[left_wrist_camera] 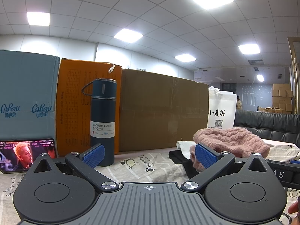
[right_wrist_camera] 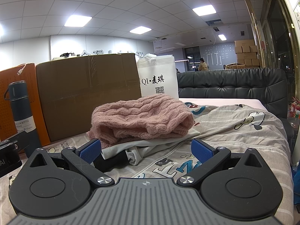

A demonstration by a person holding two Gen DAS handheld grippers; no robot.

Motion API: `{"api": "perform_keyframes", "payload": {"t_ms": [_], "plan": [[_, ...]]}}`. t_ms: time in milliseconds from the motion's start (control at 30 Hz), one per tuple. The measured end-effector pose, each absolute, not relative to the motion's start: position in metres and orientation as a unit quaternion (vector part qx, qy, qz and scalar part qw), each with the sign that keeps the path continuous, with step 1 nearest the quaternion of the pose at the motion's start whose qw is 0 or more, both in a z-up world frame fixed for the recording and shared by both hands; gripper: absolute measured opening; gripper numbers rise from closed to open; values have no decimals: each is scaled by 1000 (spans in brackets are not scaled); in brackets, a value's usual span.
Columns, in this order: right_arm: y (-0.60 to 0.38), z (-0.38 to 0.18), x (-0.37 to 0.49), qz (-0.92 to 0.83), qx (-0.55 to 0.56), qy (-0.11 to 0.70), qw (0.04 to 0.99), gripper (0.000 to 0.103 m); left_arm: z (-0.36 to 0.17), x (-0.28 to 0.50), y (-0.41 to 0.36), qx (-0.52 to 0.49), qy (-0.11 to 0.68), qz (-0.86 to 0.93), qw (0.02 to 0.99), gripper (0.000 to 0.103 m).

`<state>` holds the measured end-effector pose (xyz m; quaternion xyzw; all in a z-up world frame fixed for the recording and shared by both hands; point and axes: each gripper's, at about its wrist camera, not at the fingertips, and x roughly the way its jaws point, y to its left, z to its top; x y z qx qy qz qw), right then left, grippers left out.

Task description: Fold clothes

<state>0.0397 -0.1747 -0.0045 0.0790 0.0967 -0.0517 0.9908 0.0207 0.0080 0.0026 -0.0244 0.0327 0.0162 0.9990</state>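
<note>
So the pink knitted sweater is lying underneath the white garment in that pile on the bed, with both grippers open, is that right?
Not quite: the pink knitted sweater lies on top of the white garment, not underneath it, as the right wrist view shows. The rest holds: the left gripper and the right gripper are both open.

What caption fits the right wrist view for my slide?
Open right gripper faces a pink cable-knit sweater piled on white garment and black garment.
</note>
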Motion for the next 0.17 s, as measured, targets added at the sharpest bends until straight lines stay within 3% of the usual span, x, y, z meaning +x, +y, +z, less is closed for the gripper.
{"api": "perform_keyframes", "payload": {"t_ms": [167], "plan": [[-175, -4, 40, -52, 79, 97, 991, 103, 2, 21, 8, -25, 33, 16, 999, 103]]}}
